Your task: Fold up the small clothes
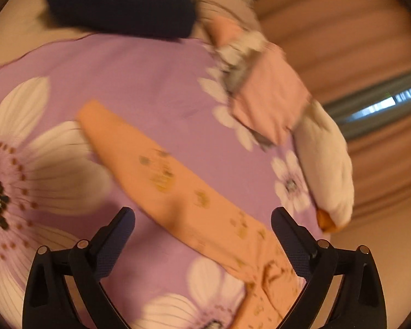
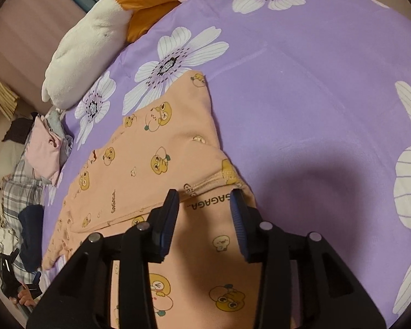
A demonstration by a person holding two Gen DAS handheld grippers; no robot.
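Note:
A small peach garment with yellow cartoon prints (image 2: 156, 164) lies partly folded on the purple flowered bedspread (image 2: 315, 96). My right gripper (image 2: 205, 205) is open, its fingers hovering low over the garment's ribbed edge near the "SAGAGA" print, holding nothing. In the left wrist view, which is blurred, the same garment (image 1: 178, 186) lies as a long strip across the bedspread (image 1: 139, 76). My left gripper (image 1: 202, 224) is open above the strip's near end and empty. The left gripper also shows at the far lower left of the right wrist view (image 2: 9, 277).
A white and orange plush toy (image 2: 96, 35) lies at the bed's edge, also in the left wrist view (image 1: 326, 164). A pile of pink, grey and plaid clothes (image 2: 43, 148) and a dark navy item (image 1: 117, 2) lie beside it. Curtains (image 1: 356, 27) hang behind.

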